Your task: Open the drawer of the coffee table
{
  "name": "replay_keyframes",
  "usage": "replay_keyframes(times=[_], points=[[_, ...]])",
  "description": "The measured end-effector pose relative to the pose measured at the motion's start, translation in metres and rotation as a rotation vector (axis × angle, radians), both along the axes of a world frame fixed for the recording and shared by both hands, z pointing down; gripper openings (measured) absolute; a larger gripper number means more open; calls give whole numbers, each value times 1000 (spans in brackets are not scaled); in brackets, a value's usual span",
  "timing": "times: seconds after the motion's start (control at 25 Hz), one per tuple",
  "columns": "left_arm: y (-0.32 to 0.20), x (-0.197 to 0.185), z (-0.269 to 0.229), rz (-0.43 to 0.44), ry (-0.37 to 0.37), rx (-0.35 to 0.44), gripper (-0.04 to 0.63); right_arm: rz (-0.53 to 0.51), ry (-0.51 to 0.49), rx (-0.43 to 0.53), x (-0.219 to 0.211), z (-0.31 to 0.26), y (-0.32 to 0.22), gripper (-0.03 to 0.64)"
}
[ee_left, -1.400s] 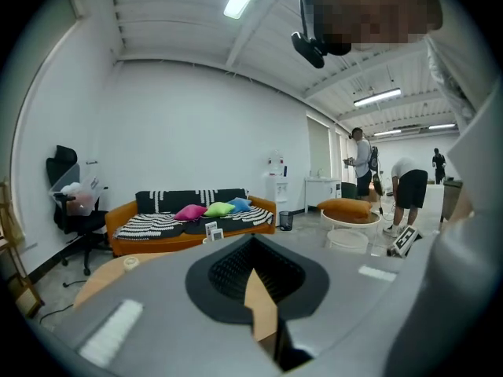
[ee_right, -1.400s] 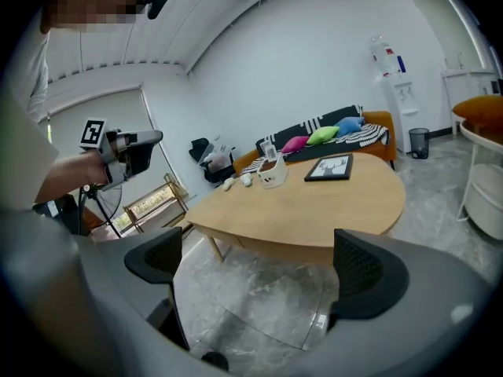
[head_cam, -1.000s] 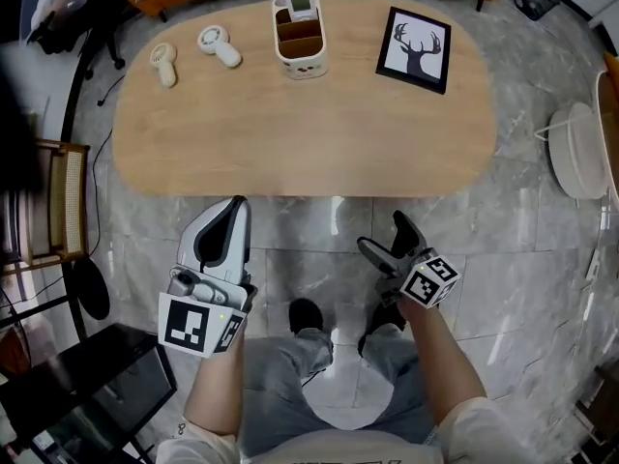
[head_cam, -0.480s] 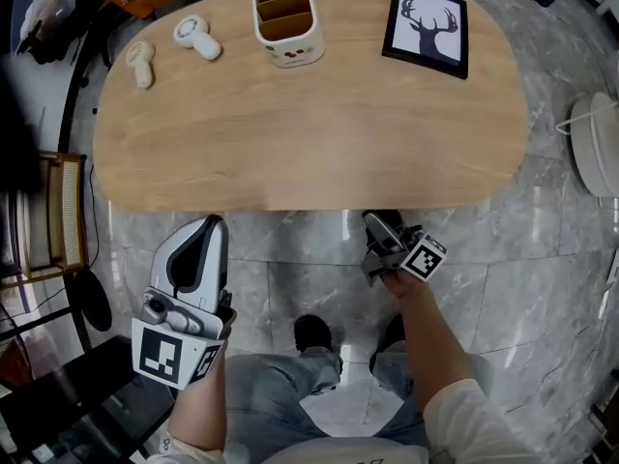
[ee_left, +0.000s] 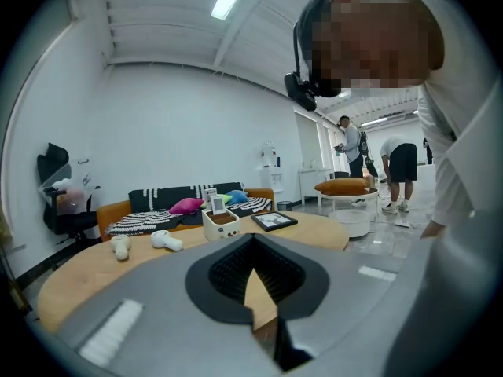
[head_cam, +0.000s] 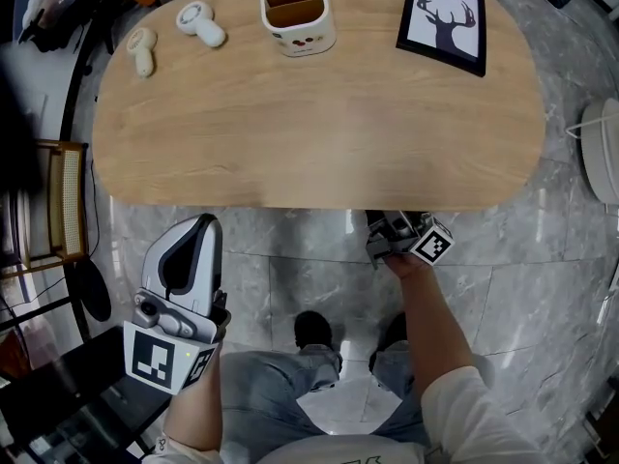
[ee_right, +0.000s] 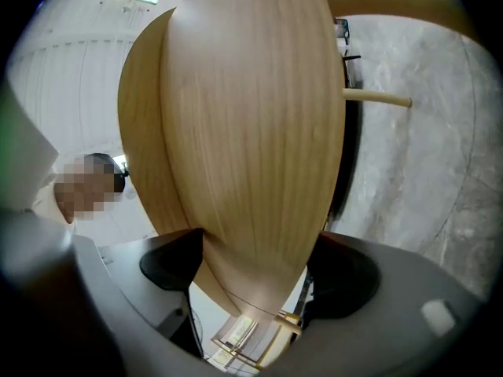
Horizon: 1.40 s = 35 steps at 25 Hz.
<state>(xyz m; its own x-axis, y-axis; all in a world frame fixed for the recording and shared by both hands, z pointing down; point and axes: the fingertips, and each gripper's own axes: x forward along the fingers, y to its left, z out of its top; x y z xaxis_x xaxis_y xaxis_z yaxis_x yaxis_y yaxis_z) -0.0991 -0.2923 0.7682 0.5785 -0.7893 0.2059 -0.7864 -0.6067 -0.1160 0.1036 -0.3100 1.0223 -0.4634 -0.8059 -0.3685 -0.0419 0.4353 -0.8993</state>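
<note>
The oval wooden coffee table (head_cam: 319, 124) fills the top of the head view. My right gripper (head_cam: 385, 226) is at the table's near edge, right of the middle, with its jaw tips tucked under the rim. In the right gripper view the drawer's wooden front (ee_right: 251, 132) runs between the two black pads, and my right gripper (ee_right: 255, 246) has just been closing on it, both pads touching the wood. My left gripper (head_cam: 201, 224) hangs over the floor, short of the table. Its jaws meet at the tips with nothing held, as my left gripper (ee_left: 251, 240) faces the tabletop (ee_left: 86, 269).
On the table's far side lie two white handheld devices (head_cam: 200, 22), a white organiser box (head_cam: 296, 13) and a framed deer picture (head_cam: 447, 22). A cane chair (head_cam: 58, 206) and a dark stand (head_cam: 68, 394) are at the left. The person's shoes (head_cam: 308, 329) are on the marble floor.
My right gripper moved from above the floor up to the table's near edge, rolled, and narrowed its jaws around the wood. The left gripper sank a little toward the lower left.
</note>
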Motion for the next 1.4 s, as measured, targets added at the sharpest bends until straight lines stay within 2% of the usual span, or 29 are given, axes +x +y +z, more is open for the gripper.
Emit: replay_keyframes(times=[0.04,0.16,0.48,0.72,1.4], points=[[0,0,0,0,-3,-1,-2,1,-19,13,0,-1,1,411],[1,0,2,-3,-4,-3,-2,19,-46,30,-1,-4,3,391],[10,5,7,9,-5,-28,-2,19,-36,18,-1,-3,7,387],[10,7,3,5,4,-14,-2,2,-39,18,-3,-4,24,383],[24,25,-5,51,34,-47,-2,-134,-31,-5,-21,-5,137,382]])
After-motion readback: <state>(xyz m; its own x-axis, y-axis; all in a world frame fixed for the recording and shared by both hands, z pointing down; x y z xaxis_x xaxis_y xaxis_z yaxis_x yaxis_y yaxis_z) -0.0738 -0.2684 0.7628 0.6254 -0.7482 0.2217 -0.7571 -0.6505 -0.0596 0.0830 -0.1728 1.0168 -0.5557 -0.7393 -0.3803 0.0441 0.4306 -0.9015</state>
